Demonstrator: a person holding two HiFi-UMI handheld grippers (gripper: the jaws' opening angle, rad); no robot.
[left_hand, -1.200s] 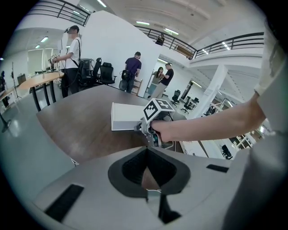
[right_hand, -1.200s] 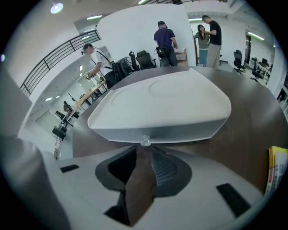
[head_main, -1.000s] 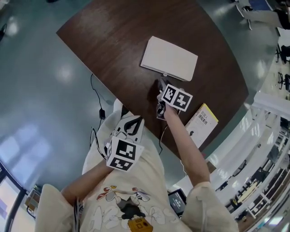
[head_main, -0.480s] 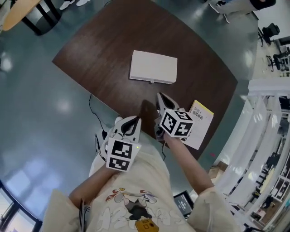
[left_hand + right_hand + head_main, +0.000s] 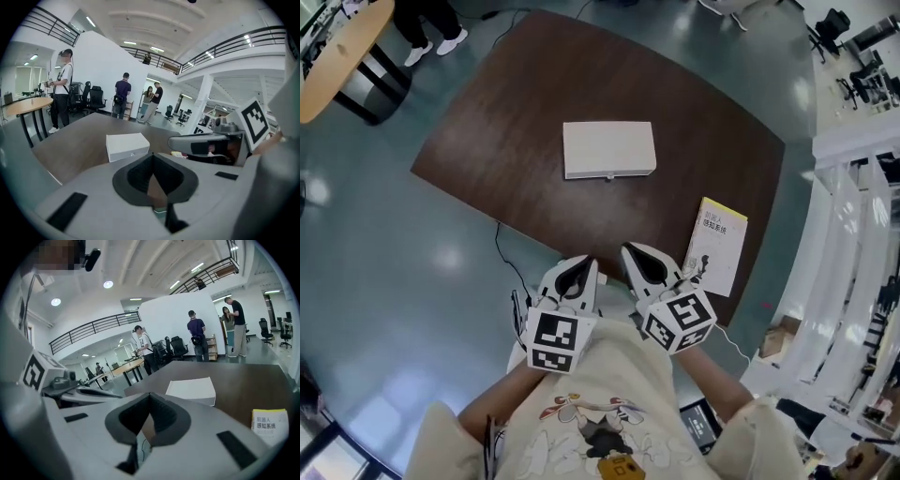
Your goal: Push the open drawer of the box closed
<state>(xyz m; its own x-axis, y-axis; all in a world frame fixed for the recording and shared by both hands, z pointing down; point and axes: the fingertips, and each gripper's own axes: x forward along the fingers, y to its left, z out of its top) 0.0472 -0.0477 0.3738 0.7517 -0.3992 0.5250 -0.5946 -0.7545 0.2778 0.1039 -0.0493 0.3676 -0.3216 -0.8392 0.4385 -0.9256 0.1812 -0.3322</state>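
Note:
The white box (image 5: 608,147) lies flat in the middle of the dark brown table (image 5: 506,122). Its drawer front faces me and looks flush with the box, with a small pull (image 5: 609,177) at its middle. Both grippers hover side by side near my chest, over the table's near edge and well short of the box. My left gripper (image 5: 592,260) is shut, its jaws meeting at the tips with nothing between them. My right gripper (image 5: 626,248) is likewise shut and empty. The box (image 5: 127,145) shows ahead in the left gripper view, and the box (image 5: 192,389) in the right gripper view.
A yellow-and-white book (image 5: 718,244) lies at the table's near right corner. A black cable (image 5: 501,246) hangs off the near edge. A round wooden table (image 5: 337,56) stands far left. Several people (image 5: 123,93) stand beyond the table by office chairs.
My right gripper has drawn back from the box's front and risen to my chest. The left gripper has risen a little. The box looks farther off.

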